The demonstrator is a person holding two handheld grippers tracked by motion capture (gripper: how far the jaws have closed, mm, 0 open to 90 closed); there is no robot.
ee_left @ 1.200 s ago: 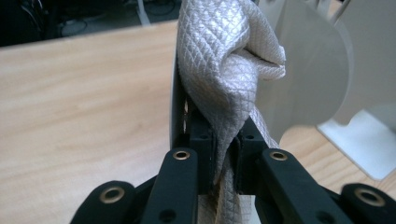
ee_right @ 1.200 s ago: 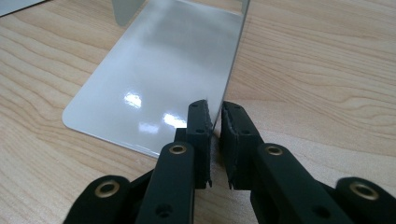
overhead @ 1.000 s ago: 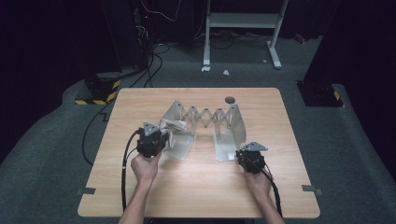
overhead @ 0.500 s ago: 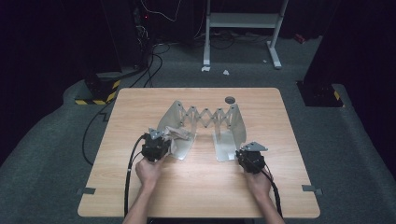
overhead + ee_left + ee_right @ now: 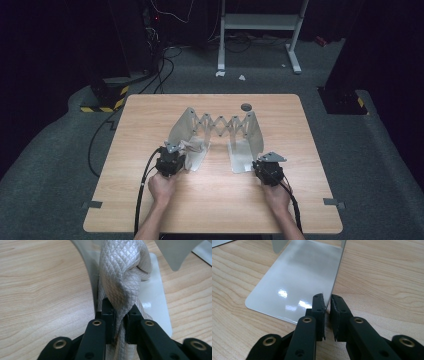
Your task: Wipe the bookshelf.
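While the left gripper (image 5: 120, 315) holds its jaws clamped on a fold of the quilted beige cloth (image 5: 122, 272), the cloth lies bunched over the left foot plate (image 5: 155, 297) of the expandable metal bookend rack (image 5: 220, 122), close against that end's upright panel. In the high view, the cloth (image 5: 192, 146) sits at the left end of the rack, just ahead of the left gripper (image 5: 172, 157), and it appears to rest on the plate rather than hang free.

The right gripper (image 5: 326, 305) has its jaws pressed together on the thin edge of the right foot plate (image 5: 297, 280), at the plate's near corner. In the high view this gripper (image 5: 267, 167) sits at the front of the rack's right end, on the wooden table (image 5: 150, 200).

Judged from these positions, the work is at an intermediate stage: the rack stands extended with its scissor links open, the right end is steadied, and the cloth has been brought to the left end. Release of the cloth is not yet done, since the pads still grip it. Whether the cloth is in its final position cannot be determined.

No brand, label or legible writing is visible on the rack, the cloth, the grippers or the table.
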